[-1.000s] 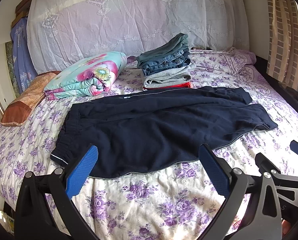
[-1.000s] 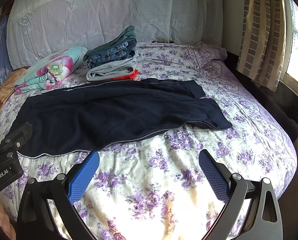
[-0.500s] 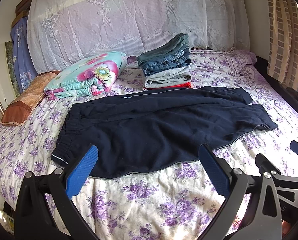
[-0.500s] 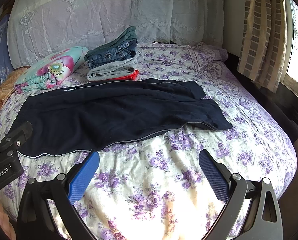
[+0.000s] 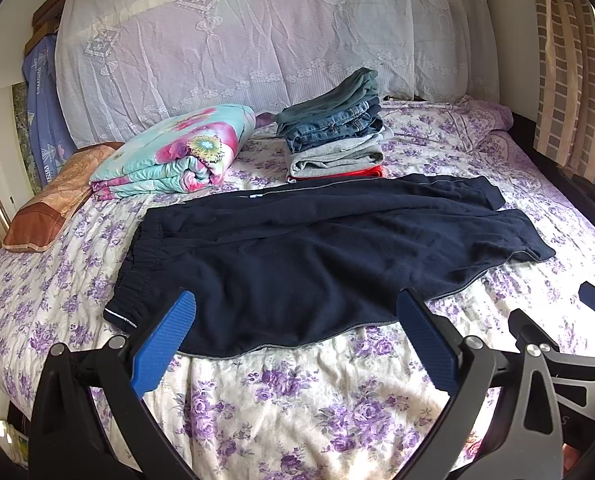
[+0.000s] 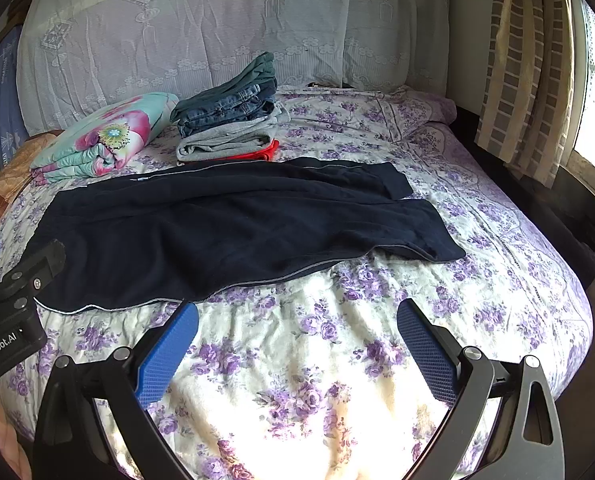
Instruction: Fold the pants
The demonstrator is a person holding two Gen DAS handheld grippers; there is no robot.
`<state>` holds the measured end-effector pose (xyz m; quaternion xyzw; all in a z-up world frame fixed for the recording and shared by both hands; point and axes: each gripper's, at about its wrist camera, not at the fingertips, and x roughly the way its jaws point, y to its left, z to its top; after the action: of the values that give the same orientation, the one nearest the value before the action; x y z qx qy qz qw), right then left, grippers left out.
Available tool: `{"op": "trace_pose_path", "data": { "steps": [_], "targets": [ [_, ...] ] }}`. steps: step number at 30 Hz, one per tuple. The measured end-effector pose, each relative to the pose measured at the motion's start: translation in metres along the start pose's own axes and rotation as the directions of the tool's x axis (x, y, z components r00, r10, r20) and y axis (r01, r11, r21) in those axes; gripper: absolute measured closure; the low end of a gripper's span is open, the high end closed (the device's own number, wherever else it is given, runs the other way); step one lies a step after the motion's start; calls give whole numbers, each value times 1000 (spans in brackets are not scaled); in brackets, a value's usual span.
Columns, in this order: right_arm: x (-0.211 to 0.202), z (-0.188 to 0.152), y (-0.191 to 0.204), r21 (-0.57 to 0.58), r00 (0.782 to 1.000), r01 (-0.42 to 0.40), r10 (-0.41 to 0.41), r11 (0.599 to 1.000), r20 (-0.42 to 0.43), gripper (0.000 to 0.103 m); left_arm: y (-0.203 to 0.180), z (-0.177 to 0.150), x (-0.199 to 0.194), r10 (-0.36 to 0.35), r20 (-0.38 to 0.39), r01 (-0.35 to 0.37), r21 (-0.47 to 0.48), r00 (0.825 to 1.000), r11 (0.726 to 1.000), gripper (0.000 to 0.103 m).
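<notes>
Dark pants [image 5: 329,248] lie spread flat across the bed [image 5: 297,400], one leg over the other, folding barely begun; left gripper [image 5: 295,340] and right gripper [image 6: 297,344] both gape wide, empty, short of the near hem.

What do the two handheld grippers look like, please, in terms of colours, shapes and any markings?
Both look alike: the left gripper and right gripper each have two flat blue fingers with a dotted grip texture, mounted on black angular linkage arms with silver round-headed pivot bolts. White lettering reading "GenRobot.AI" marks the left gripper's black body, seen from the right wrist view. No cables show.
</notes>
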<state>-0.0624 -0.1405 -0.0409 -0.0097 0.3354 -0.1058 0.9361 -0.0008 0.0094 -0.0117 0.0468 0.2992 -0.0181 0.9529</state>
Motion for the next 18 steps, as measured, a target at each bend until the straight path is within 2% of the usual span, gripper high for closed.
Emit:
{"op": "trace_pose_path", "data": {
  "steps": [18],
  "targets": [
    [2,-2,6,-7,1000,-9,9,1000,-4,3,5,3,-1,-1,-8,1,-7,1000,1000,5]
  ]
}}
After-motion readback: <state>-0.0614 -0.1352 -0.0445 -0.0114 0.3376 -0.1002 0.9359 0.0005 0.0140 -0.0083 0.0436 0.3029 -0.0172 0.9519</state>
